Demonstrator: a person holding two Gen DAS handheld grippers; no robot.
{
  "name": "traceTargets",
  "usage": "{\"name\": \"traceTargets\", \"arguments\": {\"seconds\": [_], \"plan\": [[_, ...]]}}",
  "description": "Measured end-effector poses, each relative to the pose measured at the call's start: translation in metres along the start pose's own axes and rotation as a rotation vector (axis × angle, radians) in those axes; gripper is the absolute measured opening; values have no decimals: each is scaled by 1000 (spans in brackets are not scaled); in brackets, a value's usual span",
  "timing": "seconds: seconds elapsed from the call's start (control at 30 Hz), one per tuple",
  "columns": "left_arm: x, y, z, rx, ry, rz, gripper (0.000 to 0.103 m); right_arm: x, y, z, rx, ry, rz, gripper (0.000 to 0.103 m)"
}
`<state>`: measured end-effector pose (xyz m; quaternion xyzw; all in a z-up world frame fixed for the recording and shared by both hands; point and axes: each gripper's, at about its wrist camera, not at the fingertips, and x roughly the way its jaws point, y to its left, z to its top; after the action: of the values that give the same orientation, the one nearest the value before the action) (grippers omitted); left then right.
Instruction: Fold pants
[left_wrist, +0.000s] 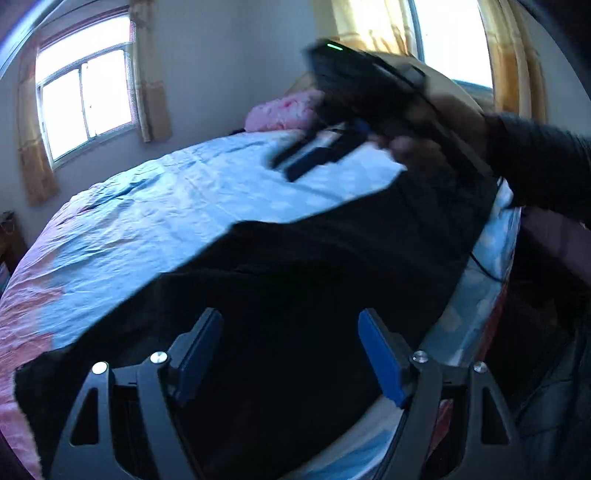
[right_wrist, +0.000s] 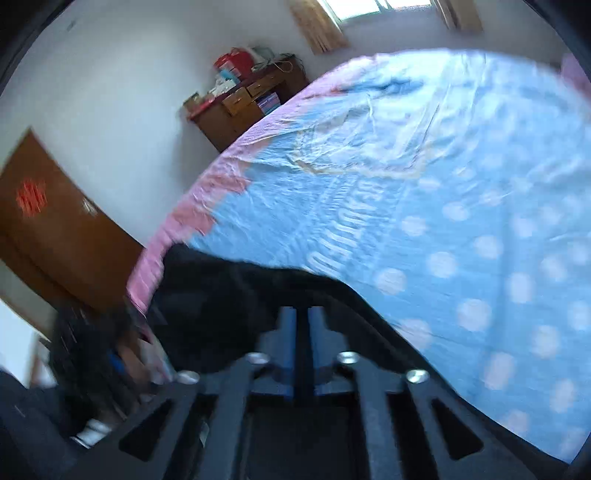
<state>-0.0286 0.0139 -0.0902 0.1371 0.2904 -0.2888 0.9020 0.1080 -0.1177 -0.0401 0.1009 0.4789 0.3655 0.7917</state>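
Note:
The black pants (left_wrist: 295, 258) lie flat along the near side of the bed, over the blue dotted sheet (left_wrist: 166, 206). My left gripper (left_wrist: 289, 315) hovers over them, jaws wide open and empty. Farther along the pants, a hand in a dark sleeve holds my right gripper (left_wrist: 282, 171), blurred, above the sheet. Its two fingers stand a little apart with pale sheet showing between them. In the right wrist view the right gripper (right_wrist: 303, 314) shows only a narrow gap between its blue pads, with no cloth in it. The pants (right_wrist: 214, 295) lie under and beyond it.
A pink pillow (left_wrist: 284, 110) lies at the head of the bed. A wooden desk (right_wrist: 243, 99) with clutter stands past the bed's far corner, beside a brown door (right_wrist: 55, 229). The bed's edge (left_wrist: 491, 295) runs close on the right, with a thin cable across it.

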Motion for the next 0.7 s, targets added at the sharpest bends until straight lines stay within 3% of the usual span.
{"name": "traceTargets", "arguments": {"seconds": [0.03,0.17,0.3,0.43,0.53,0.6,0.7], "plan": [[3,-2,-1,-1,9,-1,79,7,0,3,5,6,12,62],[17,0,0,-48,35,15,79,36,2,13,15,59,44,62],[33,18,-2,-158,80,-15,80,65,-10,17,95,141,131,62],[49,21,-13,-185,147,-12,80,93,-8,16,131,215,230,62],[51,15,-13,-163,150,-2,85,102,-6,23,132,192,237,62],[52,15,-11,-164,159,2,86,101,-11,37,159,103,253,62],[54,13,-10,-163,160,-1,88,105,-19,49,185,62,213,62]]}}
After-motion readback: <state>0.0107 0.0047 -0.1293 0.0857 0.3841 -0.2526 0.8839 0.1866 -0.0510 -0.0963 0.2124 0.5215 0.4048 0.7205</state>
